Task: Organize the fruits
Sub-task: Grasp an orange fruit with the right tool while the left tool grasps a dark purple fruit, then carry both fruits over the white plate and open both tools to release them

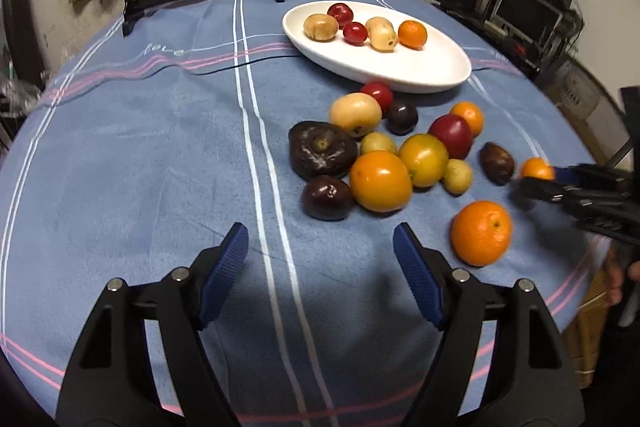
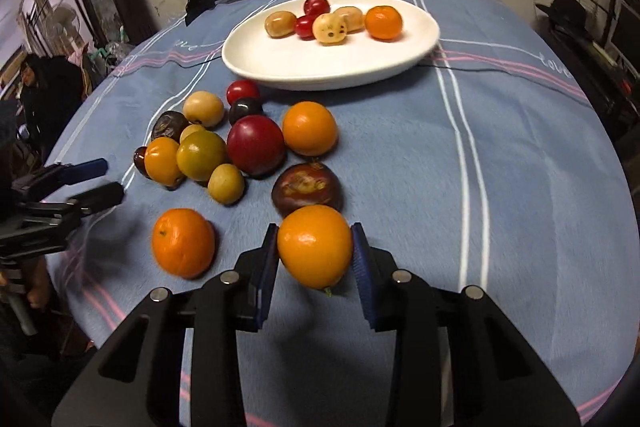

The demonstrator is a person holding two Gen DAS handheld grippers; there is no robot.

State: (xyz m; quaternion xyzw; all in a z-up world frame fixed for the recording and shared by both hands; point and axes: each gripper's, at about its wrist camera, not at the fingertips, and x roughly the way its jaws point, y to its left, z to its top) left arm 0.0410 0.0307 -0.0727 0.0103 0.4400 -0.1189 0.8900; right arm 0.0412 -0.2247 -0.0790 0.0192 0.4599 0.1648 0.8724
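From my left wrist, my left gripper [image 1: 320,251] hangs open and empty over the tablecloth [image 1: 140,155] before the fruit pile, and from my right wrist, my right gripper [image 2: 314,251] clamps 1 roundish orange [image 2: 315,246], stem end pointing toward me.

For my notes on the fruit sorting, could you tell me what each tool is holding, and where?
The right tool grips an orange across its sides, one pad on each. The left tool is open and holds nothing.
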